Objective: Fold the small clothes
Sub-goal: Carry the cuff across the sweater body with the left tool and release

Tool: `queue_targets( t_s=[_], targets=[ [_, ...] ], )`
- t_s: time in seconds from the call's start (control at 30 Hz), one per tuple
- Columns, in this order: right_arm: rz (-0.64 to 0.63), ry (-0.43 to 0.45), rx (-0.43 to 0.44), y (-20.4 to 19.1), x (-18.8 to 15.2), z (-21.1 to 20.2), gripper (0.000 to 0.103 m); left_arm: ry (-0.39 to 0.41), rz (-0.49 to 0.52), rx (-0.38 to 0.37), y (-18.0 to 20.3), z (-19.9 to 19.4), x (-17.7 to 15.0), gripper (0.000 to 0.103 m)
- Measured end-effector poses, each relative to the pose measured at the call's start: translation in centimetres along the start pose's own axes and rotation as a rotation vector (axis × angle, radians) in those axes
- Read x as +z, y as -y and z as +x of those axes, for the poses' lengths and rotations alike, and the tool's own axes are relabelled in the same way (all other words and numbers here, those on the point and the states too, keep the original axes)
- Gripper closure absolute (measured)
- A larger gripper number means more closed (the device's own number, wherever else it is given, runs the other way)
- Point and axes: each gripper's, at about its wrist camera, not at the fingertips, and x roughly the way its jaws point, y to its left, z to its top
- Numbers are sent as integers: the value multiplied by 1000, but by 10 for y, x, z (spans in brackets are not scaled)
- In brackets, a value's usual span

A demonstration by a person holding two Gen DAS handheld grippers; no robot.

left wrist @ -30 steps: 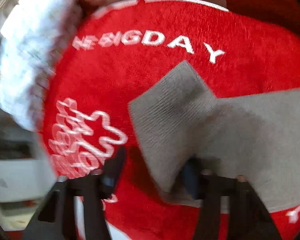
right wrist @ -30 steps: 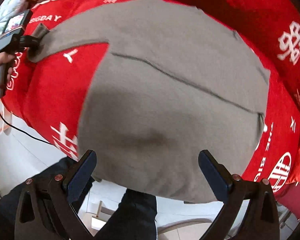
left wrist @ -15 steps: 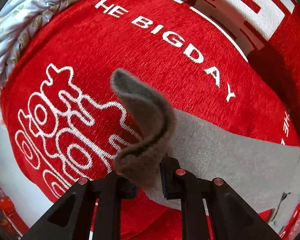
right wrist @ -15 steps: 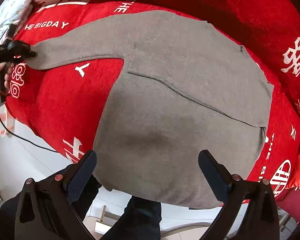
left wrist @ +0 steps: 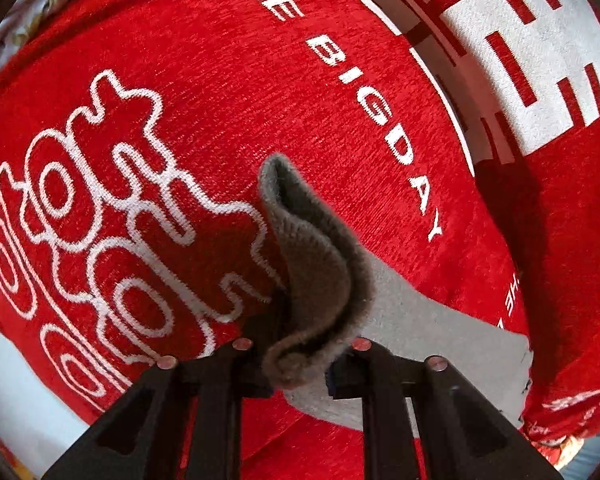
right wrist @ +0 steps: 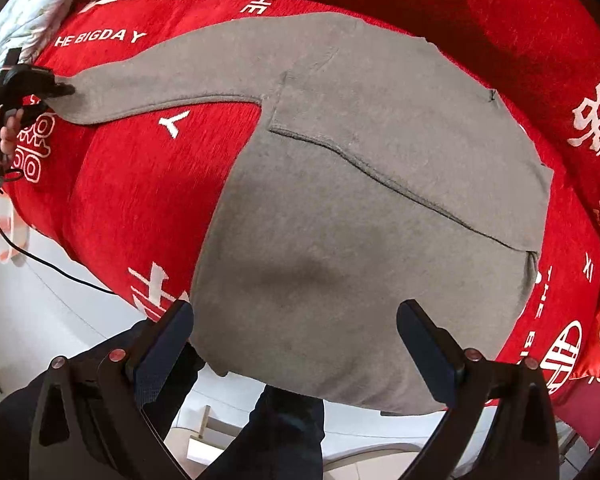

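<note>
A small grey knit sweater (right wrist: 360, 208) lies spread flat on a red blanket (right wrist: 140, 168). Its long sleeve (right wrist: 172, 80) stretches out to the left. My left gripper (left wrist: 300, 360) is shut on the sleeve cuff (left wrist: 316, 280), which curls up between its fingers; this gripper also shows at the far left of the right wrist view (right wrist: 62, 90). My right gripper (right wrist: 294, 332) is open and empty, hovering over the sweater's near hem, one finger at each side of it.
The red blanket (left wrist: 260, 100) bears white letters and symbols and covers a bed whose near edge drops to a pale floor (right wrist: 60, 312). A floral quilt (right wrist: 28, 12) lies at the far left. The person's dark trousers (right wrist: 284, 432) are under the right gripper.
My left gripper has closed on the sleeve cuff and lifted it, so the cuff now curls upright. The right gripper has drawn back slightly and stays open.
</note>
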Motion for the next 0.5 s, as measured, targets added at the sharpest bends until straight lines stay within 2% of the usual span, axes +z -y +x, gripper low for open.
queue_targets(
  t_s=[0.17, 0.33, 0.5],
  targets=[
    [-7, 14, -6, -1, 0, -6, 1, 14, 41, 24, -13, -22, -4, 95],
    [13, 42, -13, 4, 5, -19, 1, 49, 120, 62, 17, -54, -20, 95],
    [40, 79, -34, 14, 6, -36, 1, 50, 190, 96, 49, -64, -34, 95]
  ],
)
